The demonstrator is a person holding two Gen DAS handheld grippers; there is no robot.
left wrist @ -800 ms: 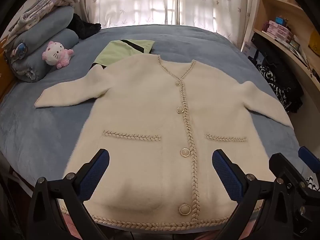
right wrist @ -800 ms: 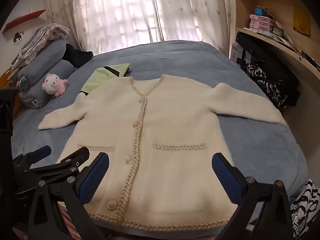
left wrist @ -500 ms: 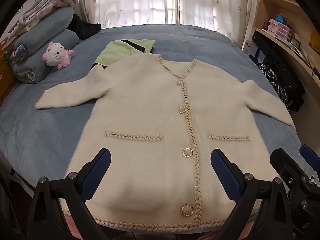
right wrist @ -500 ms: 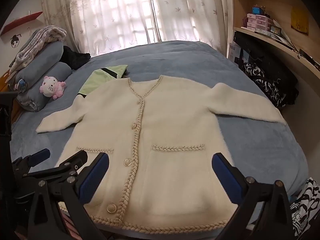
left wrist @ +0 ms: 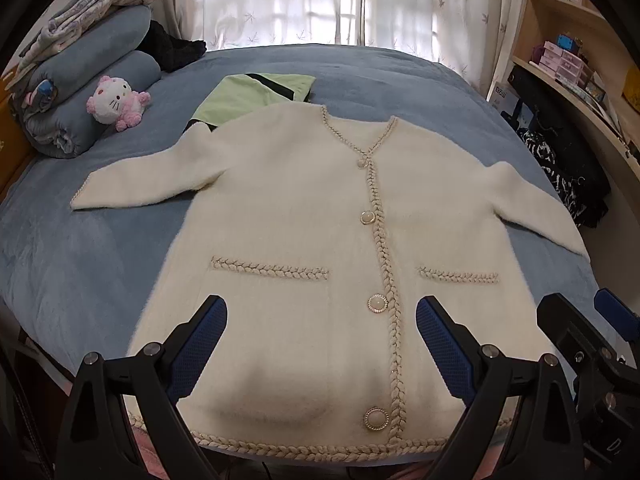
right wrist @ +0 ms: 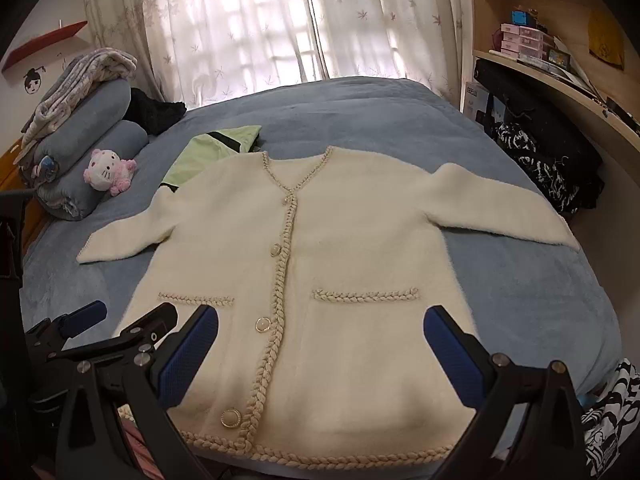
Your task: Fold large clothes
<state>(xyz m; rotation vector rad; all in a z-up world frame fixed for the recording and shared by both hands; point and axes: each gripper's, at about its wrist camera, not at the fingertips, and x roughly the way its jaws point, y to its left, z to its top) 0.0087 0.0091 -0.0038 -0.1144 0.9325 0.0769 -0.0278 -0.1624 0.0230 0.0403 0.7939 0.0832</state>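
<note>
A cream fuzzy cardigan (left wrist: 304, 216) (right wrist: 344, 240) with braided trim and pearl buttons lies flat and buttoned on the blue bed, both sleeves spread sideways. My left gripper (left wrist: 322, 328) hovers open above its lower hem, blue pads wide apart, nothing between them. My right gripper (right wrist: 320, 340) also hangs open over the hem, a little further right. In the right wrist view the left gripper's fingers (right wrist: 84, 318) show at the lower left; in the left wrist view the right gripper's fingers (left wrist: 618, 316) show at the lower right.
A folded light-green garment (left wrist: 256, 94) lies partly under the cardigan's collar side. Rolled blue bedding (left wrist: 84, 92) and a pink-white plush cat (left wrist: 114, 100) sit at the far left. Dark clothes (right wrist: 548, 160) and shelves (right wrist: 560, 60) line the right edge of the bed (left wrist: 80, 272).
Both views have shifted slightly, the cardigan sitting a touch lower and further off. Both grippers remain open above the hem; the cardigan has not moved.
</note>
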